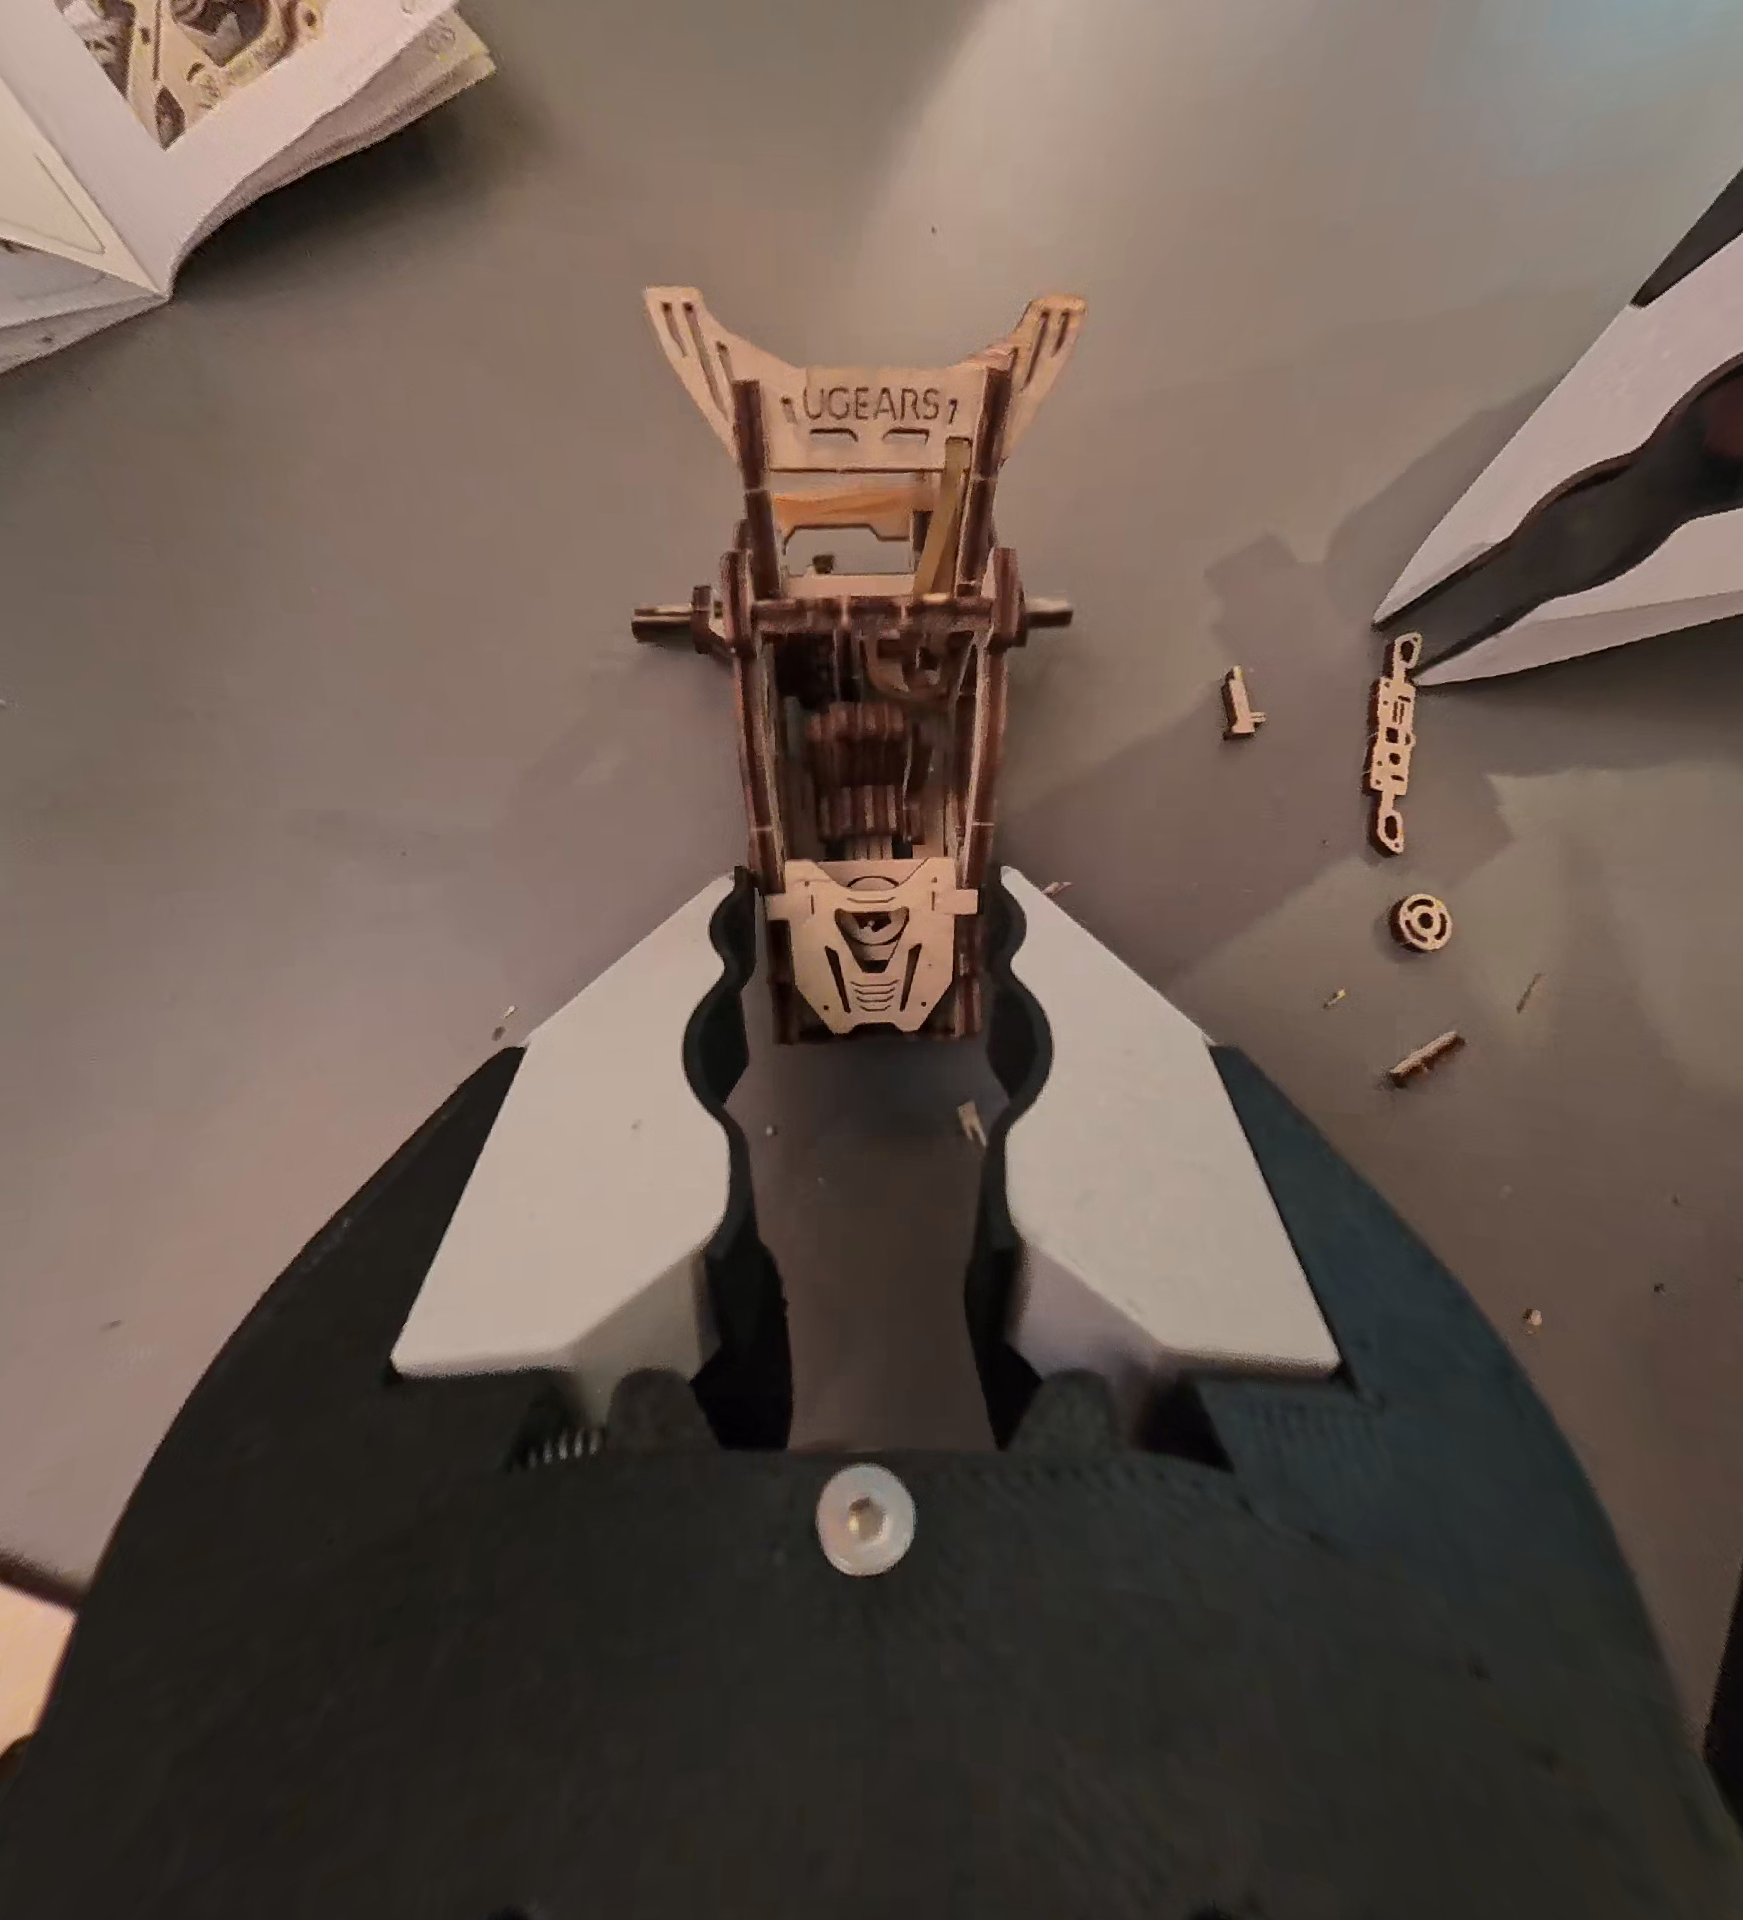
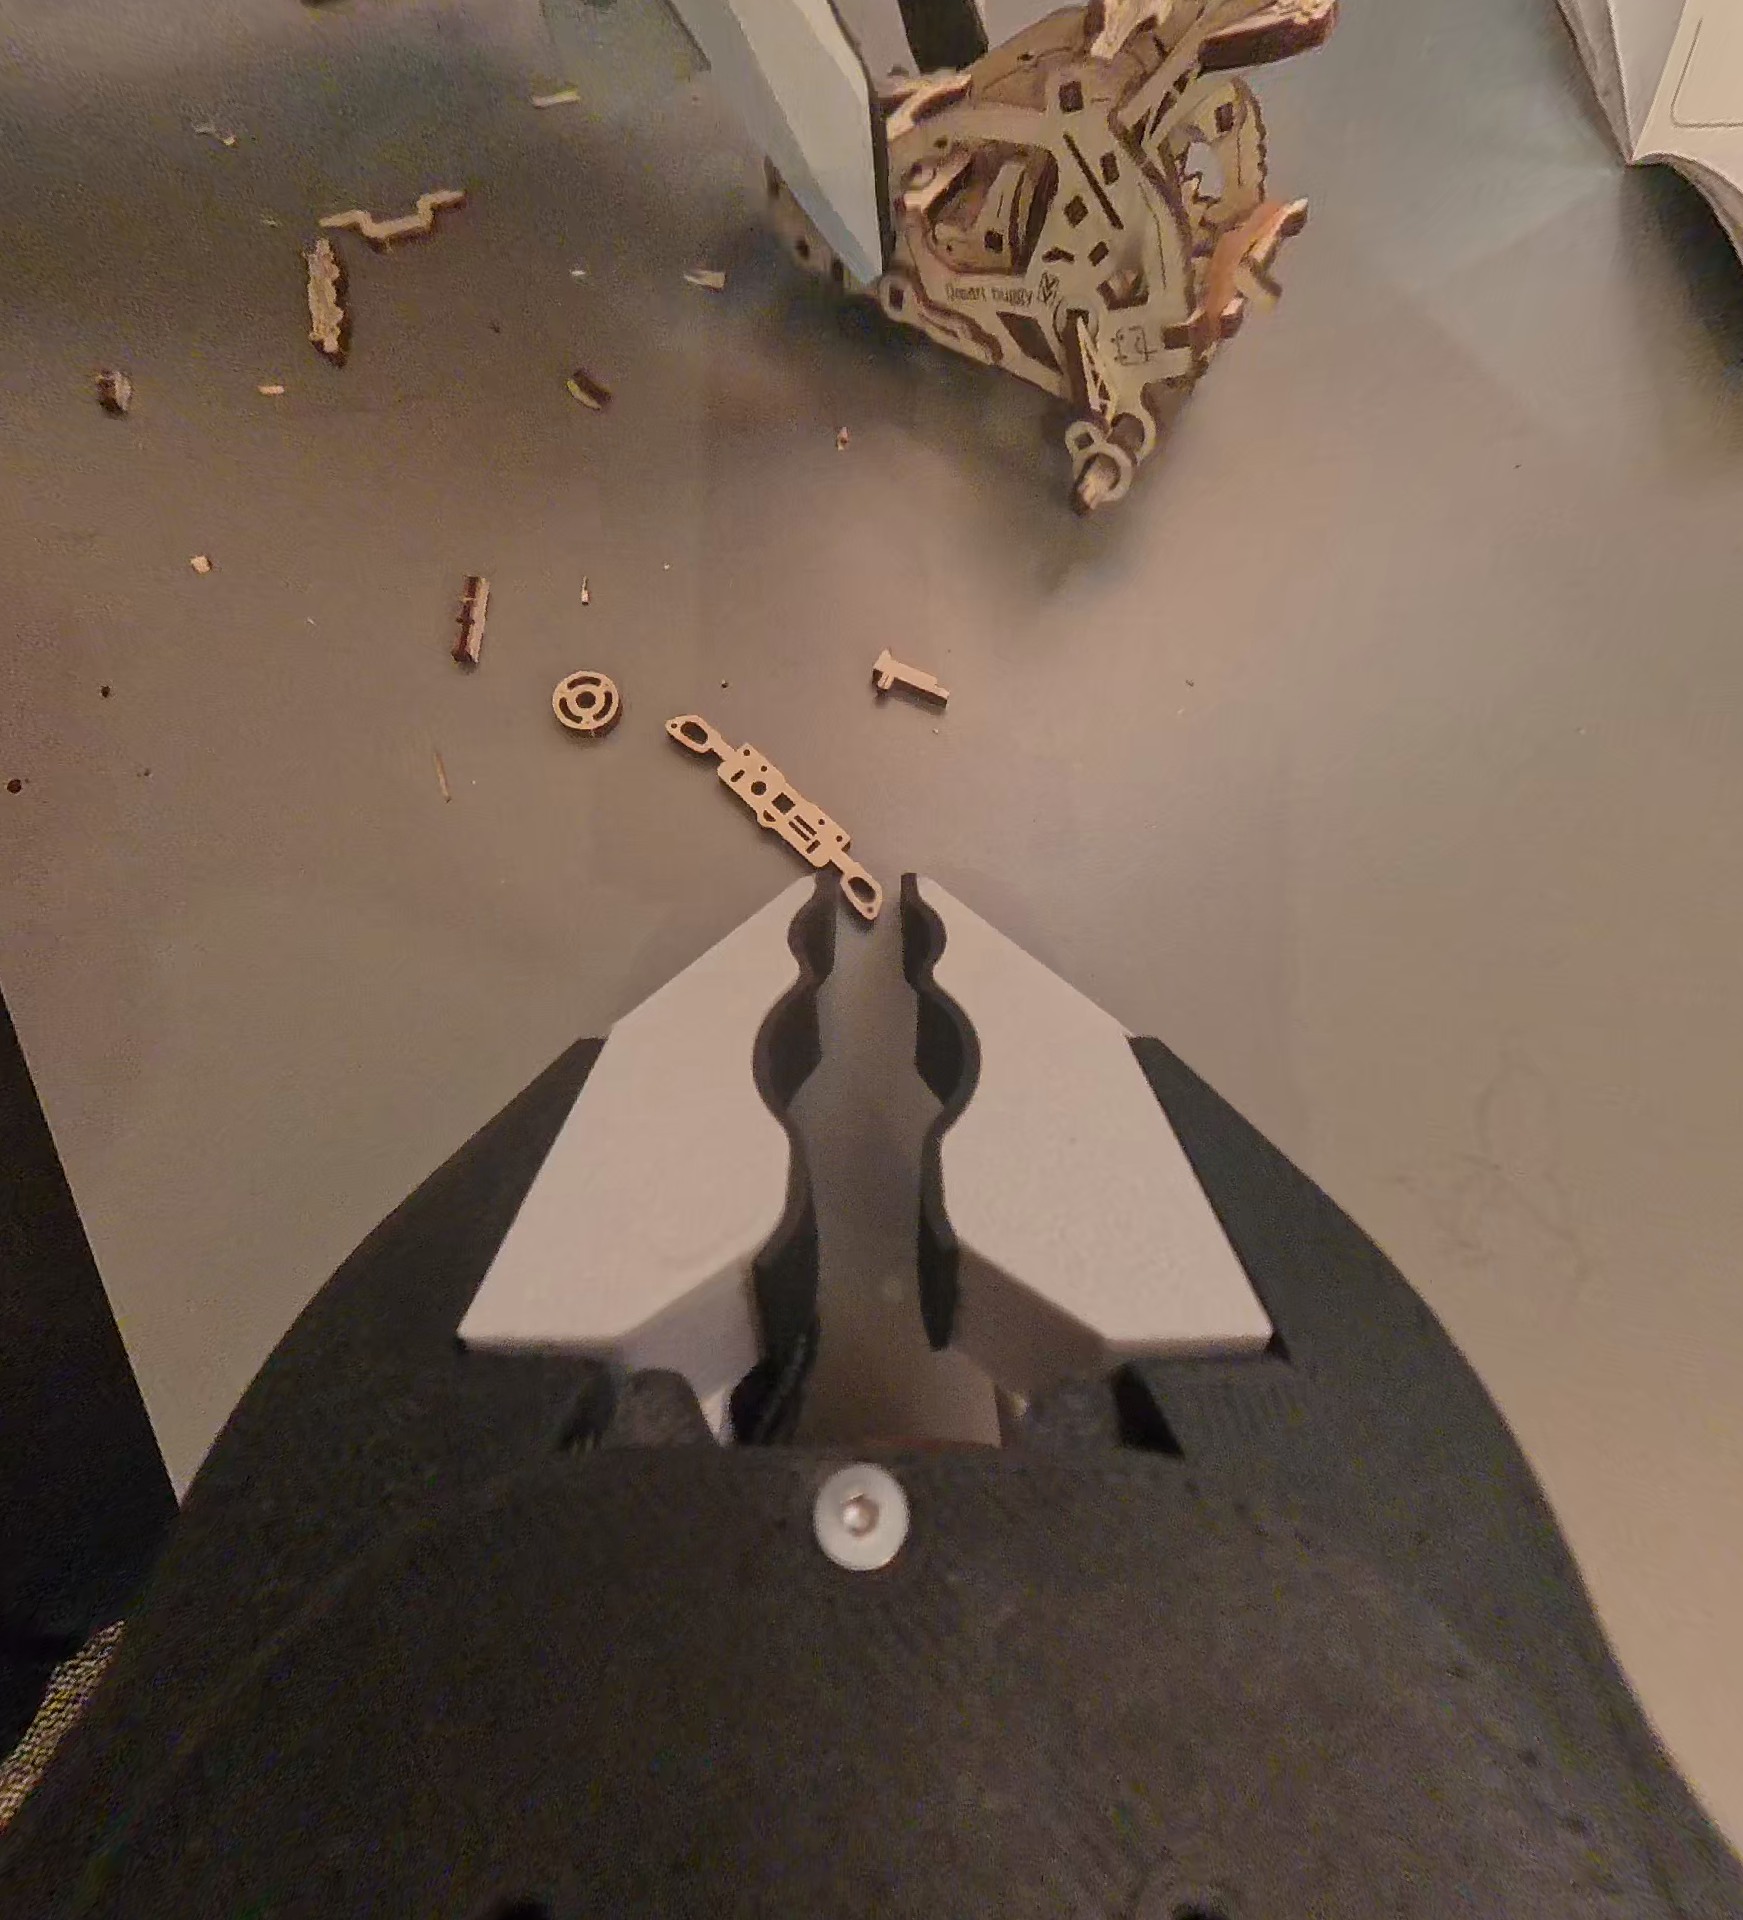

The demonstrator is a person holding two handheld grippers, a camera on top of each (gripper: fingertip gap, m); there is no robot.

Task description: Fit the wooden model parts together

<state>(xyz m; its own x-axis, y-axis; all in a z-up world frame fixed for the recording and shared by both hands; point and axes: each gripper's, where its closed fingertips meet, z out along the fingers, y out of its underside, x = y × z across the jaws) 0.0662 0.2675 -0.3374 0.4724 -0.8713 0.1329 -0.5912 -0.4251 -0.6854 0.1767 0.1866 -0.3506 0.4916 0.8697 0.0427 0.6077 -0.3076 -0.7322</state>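
Observation:
My left gripper (image 1: pixel 872 935) is shut on the near end of the wooden model (image 1: pixel 867 665), a half-built buggy frame standing on the grey table. It also shows in the right wrist view (image 2: pixel 1075 229), with a left finger (image 2: pixel 815 135) against it. My right gripper (image 2: pixel 862 888) is low over the table with its jaws a narrow gap apart. One end of a long flat wooden part (image 2: pixel 773 810) lies between its tips, flat on the table. In the left wrist view, the right gripper (image 1: pixel 1402 649) is to the right of the model, its tips at that part (image 1: pixel 1392 748).
A small wooden ring (image 2: pixel 586 704) and a T-shaped peg (image 2: pixel 908 677) lie near the flat part. Several wooden scraps (image 2: pixel 389 223) are scattered at the far left. An open instruction booklet (image 1: pixel 119 156) lies beyond the model, also seen in the right wrist view (image 2: pixel 1729 156). Left tips to right tips: about 15 cm. The T-shaped peg (image 2: pixel 908 677) sits 4 cm or so from the ends of my right fingers. The left camera catches it too, in the left wrist view (image 1: pixel 1246 701).

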